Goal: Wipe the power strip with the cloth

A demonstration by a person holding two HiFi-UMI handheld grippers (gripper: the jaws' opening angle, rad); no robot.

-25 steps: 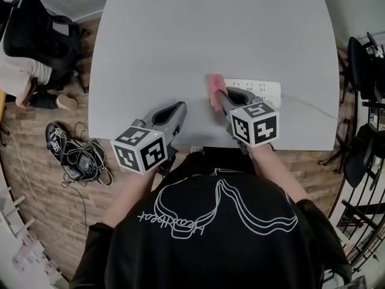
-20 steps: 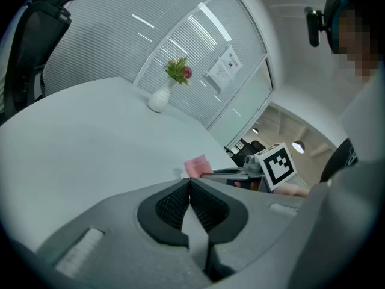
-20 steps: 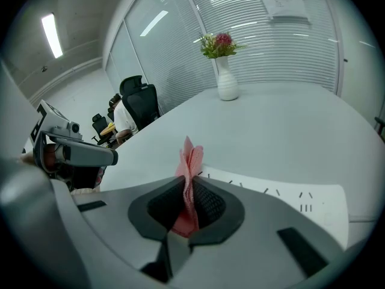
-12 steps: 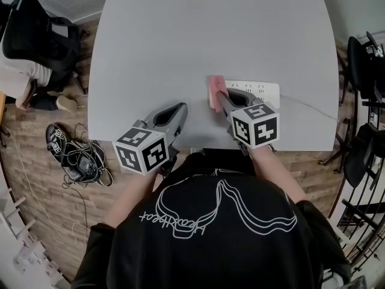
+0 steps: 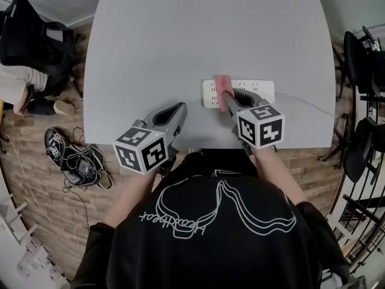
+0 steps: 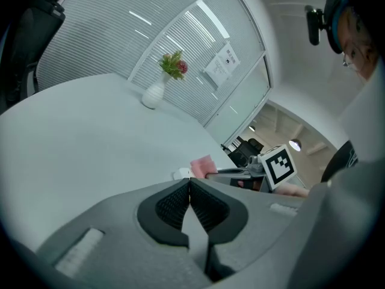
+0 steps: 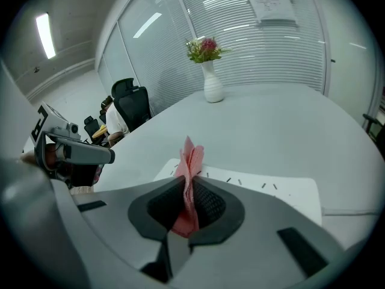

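Observation:
A white power strip point(image 5: 252, 89) lies on the grey table point(image 5: 180, 41) near its front edge, its cord running off to the right. My right gripper point(image 5: 226, 95) is shut on a folded pink cloth point(image 5: 222, 84), which stands upright over the strip's left part. In the right gripper view the cloth point(image 7: 190, 167) pokes out between the jaws above the power strip point(image 7: 271, 188). My left gripper point(image 5: 180, 108) is shut with nothing in it, held low at the table's front edge, left of the strip. From the left gripper view the cloth point(image 6: 203, 164) shows to the right.
A white vase with flowers point(image 7: 210, 80) stands at the far end of the table. Office chairs point(image 5: 30, 35) stand to the left and at the right point(image 5: 364, 71). A tangle of cables point(image 5: 78, 161) and shoes lies on the wooden floor at left.
My right gripper has moved the cloth rightward, from the strip's left end onto the strip, so the left end now shows. The left gripper has stayed put.

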